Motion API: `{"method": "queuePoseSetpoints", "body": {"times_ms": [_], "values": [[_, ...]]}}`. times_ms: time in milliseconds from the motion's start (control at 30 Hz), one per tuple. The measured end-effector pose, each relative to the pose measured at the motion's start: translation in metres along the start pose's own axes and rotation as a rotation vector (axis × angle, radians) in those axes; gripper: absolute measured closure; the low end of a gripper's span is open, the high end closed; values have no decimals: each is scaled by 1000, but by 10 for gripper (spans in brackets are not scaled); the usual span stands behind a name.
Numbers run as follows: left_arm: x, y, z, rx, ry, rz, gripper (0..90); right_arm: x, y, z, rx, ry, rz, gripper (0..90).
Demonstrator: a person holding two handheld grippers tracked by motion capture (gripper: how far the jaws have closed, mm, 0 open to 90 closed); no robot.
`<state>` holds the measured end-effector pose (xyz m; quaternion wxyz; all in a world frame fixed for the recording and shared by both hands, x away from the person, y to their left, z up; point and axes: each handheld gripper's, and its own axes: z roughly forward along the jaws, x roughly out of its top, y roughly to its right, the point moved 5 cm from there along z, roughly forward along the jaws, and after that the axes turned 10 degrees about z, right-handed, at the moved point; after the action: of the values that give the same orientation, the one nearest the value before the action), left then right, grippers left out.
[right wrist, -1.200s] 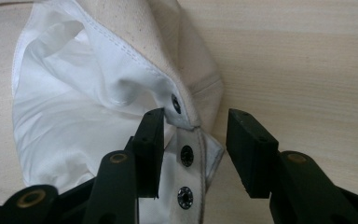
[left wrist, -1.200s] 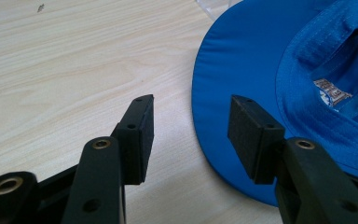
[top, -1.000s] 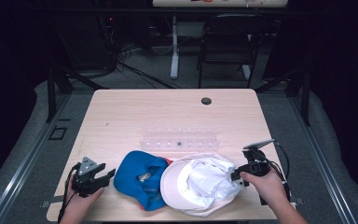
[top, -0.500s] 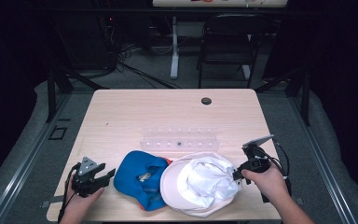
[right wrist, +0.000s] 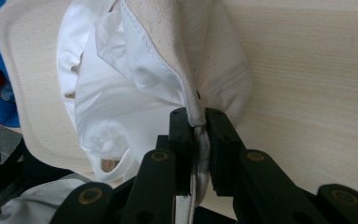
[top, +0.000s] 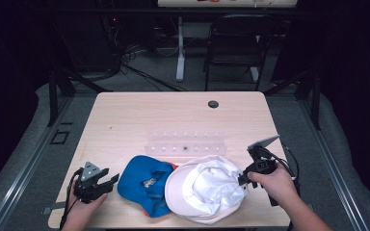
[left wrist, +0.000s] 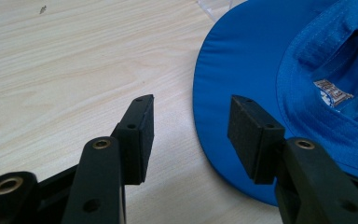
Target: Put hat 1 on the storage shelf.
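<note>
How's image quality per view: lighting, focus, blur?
High view: pale wooden table evenly lit, surroundings near black, slightly soft. Left gripper view: round-brimmed blue fabric hat sharp, no glare. Right gripper view: cream fabric hat bright, black jaws nearest the lens soft.

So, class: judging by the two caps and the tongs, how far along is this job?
Done: the right tongs have just closed on the rim of the white cap, fabric pinched between them. In hand: that grip. The left tongs stand open beside the blue cap, its brim near them but not pinched. Left: both caps lie upside down on the table, the blue one ungripped.
</note>
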<state>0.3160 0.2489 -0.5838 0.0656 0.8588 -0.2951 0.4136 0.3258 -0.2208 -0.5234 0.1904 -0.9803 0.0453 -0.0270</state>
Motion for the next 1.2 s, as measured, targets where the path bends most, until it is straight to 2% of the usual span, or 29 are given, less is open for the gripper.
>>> {"method": "queuePoseSetpoints", "body": {"times_ms": [33,133,300,333,367,433,500,567,600,700,733,767,800,933,1000,1067,1133,1167,1200], "values": [[0,0,0,0,2,-2,516,1,-2,-5,10,-19,-6,817],[0,0,0,0,1,-3,516,2,-4,-7,27,-5,7,817],[0,0,0,1,3,-3,516,3,-7,-12,8,-21,-18,817],[0,0,0,2,3,-3,516,3,-9,-10,16,4,3,817],[0,0,0,0,3,-2,516,3,-9,-10,16,5,6,817],[0,0,0,0,0,-2,516,4,-8,-12,9,-23,-16,818],[0,0,0,-1,-3,1,516,4,-10,-12,26,-1,13,818],[-1,0,0,-1,-3,0,516,4,-10,-17,40,-15,4,817],[-1,0,0,-1,-3,0,516,5,-12,-18,54,-1,20,818],[-1,0,0,-1,-4,2,516,6,-14,-25,98,-20,28,818],[-1,0,0,-2,-4,3,516,7,-16,-27,119,-6,44,818],[0,0,0,0,0,-1,516,7,-16,-29,140,-14,36,818],[0,0,0,0,1,-1,516,8,-19,-31,159,-4,53,818],[-1,0,1,0,-2,0,516,9,-24,-38,229,-13,66,818],[-1,0,1,0,-2,3,516,9,-26,-42,269,-42,67,818],[-1,0,1,0,-2,3,516,10,-30,-44,328,-41,96,819],[-1,0,1,0,-2,3,516,10,-33,-48,366,-50,95,819],[-1,0,1,0,-3,3,516,11,-35,-48,390,-38,97,819],[-1,1,1,1,-1,-1,516,11,-34,-51,410,-61,76,819]]}}
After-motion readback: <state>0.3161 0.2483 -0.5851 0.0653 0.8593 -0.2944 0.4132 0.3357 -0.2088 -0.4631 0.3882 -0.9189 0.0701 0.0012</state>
